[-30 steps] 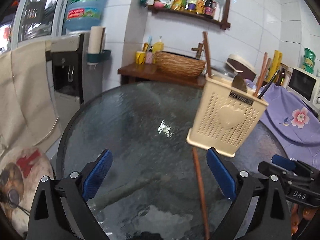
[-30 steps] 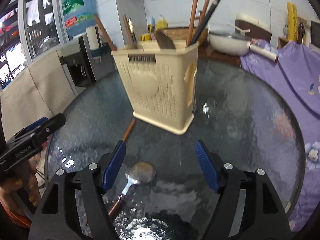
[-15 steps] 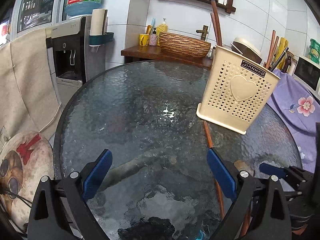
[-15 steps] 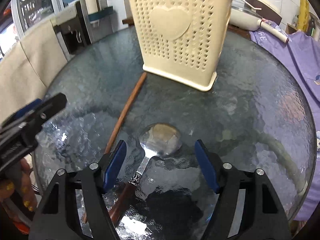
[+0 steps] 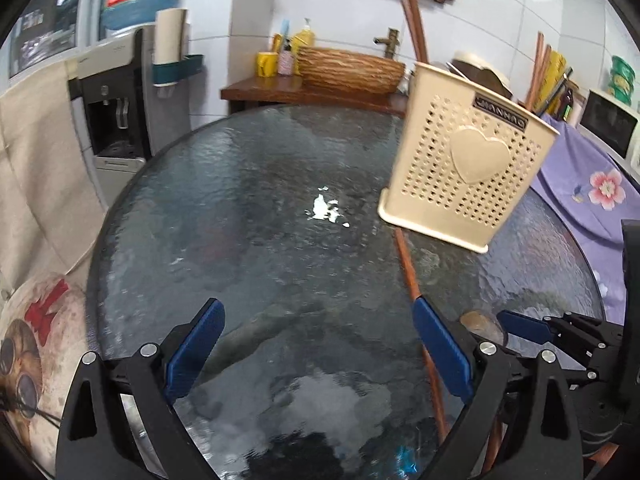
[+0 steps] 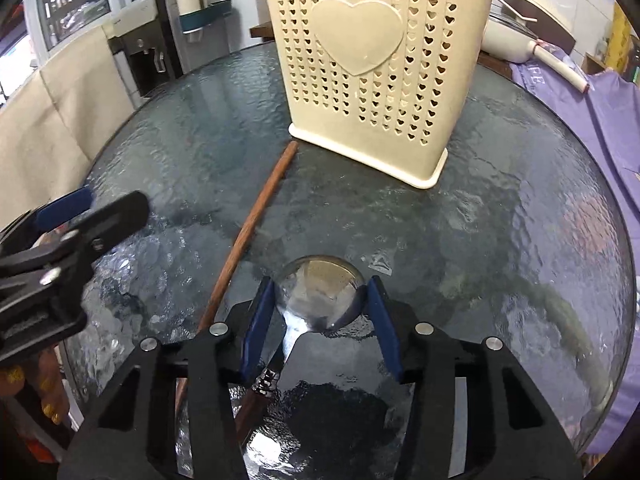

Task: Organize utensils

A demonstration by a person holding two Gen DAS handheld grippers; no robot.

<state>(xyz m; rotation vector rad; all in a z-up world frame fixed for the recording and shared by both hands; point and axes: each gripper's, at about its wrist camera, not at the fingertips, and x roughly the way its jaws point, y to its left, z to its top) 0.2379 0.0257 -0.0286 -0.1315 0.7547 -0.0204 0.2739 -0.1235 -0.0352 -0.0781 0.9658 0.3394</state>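
Observation:
A metal spoon [image 6: 320, 300] with a dark wooden handle lies on the round glass table [image 6: 500, 220]. My right gripper [image 6: 320, 284] points down over it, its jaws closing, and the blue pads [image 6: 378, 304] meet both sides of the bowl. A long brown wooden stick [image 6: 248, 232] lies left of the spoon and reaches the foot of the cream perforated utensil holder [image 6: 368, 72], which holds several utensils. My left gripper [image 5: 316, 312] hovers open over bare glass with nothing between its fingers. The stick [image 5: 408, 268] runs past its right finger, and the holder [image 5: 468, 168] stands beyond.
A purple flowered cloth [image 5: 592, 184] covers something right of the table. A water dispenser [image 5: 116, 112] stands at the far left, with a wooden counter and woven basket [image 5: 348, 68] behind. A white pan [image 6: 512, 40] sits behind the holder. A beige cloth [image 6: 60, 120] hangs left.
My right gripper came down over the spoon and its jaws narrowed onto the bowl. My left gripper sank a little and tilted, bringing the table nearer.

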